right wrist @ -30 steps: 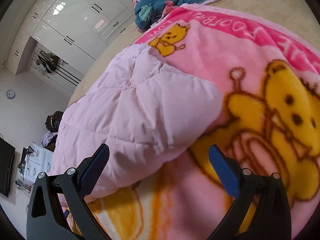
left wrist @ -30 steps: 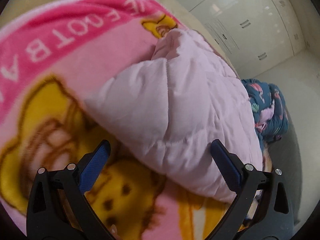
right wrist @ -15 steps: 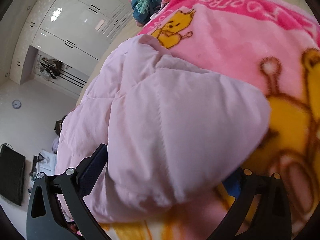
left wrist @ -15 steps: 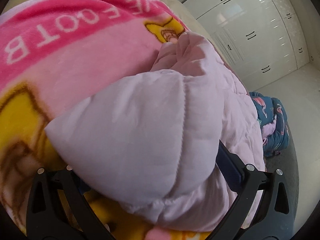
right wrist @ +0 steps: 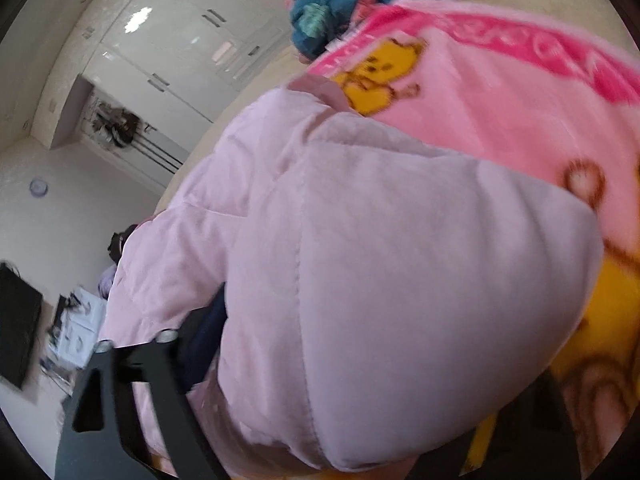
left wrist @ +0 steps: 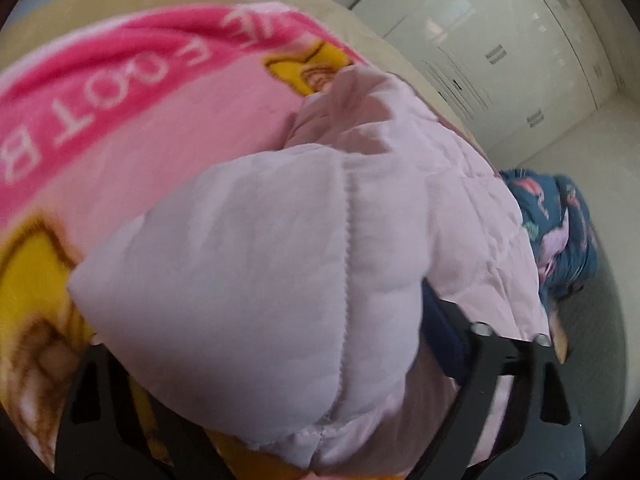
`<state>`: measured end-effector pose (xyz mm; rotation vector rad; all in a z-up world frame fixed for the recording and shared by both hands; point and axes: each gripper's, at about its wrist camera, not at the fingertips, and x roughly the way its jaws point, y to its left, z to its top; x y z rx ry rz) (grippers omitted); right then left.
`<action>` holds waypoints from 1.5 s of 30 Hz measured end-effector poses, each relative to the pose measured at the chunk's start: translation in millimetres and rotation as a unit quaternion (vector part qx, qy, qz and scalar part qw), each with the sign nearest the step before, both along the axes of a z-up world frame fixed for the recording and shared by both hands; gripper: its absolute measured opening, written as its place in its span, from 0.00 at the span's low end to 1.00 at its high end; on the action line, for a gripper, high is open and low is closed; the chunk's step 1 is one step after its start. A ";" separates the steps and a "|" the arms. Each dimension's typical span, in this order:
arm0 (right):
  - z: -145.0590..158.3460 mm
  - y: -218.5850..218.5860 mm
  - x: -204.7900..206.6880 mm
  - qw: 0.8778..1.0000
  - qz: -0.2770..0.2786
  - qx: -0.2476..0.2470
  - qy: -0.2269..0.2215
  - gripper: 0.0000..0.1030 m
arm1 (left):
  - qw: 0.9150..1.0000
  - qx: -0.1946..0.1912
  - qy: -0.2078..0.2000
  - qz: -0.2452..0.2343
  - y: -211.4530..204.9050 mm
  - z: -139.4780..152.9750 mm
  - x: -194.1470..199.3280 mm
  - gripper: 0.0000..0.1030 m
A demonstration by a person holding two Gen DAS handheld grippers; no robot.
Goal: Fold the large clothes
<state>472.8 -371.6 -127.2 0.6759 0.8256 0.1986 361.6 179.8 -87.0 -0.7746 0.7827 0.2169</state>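
A puffy pale pink quilted jacket lies bunched on a pink cartoon-bear blanket. In the left wrist view a folded corner of it fills the space between the fingers of my left gripper. The jaws are closing, the blue right pad presses into the padding, and the left finger is hidden under the fabric. In the right wrist view the jacket likewise bulges between the fingers of my right gripper. Those jaws are closing too, with the left pad sunk into the fabric.
The blanket covers a beige bed. Dark blue patterned bedding lies heaped at the bed's far end. White wardrobe doors stand behind, and a dark screen is at the far left.
Both grippers have moved forward onto the jacket; its padded corners now fill the jaws. The fingers have drawn inward against the fabric, hiding one finger of each.
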 end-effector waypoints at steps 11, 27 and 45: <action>61.4 30.1 -21.3 0.988 0.067 -0.115 -0.078 0.31 | 0.991 0.104 -0.056 -0.061 -26.9 60.2 -17.5 0.27; 155.1 67.0 -110.8 0.944 0.155 -0.214 -0.197 0.28 | 0.982 0.140 -0.092 -0.081 -43.9 114.1 -100.6 0.26; 148.9 52.5 -185.4 0.943 0.163 -0.215 -0.194 0.28 | 0.980 0.162 -0.071 -0.090 -56.1 112.7 -163.7 0.26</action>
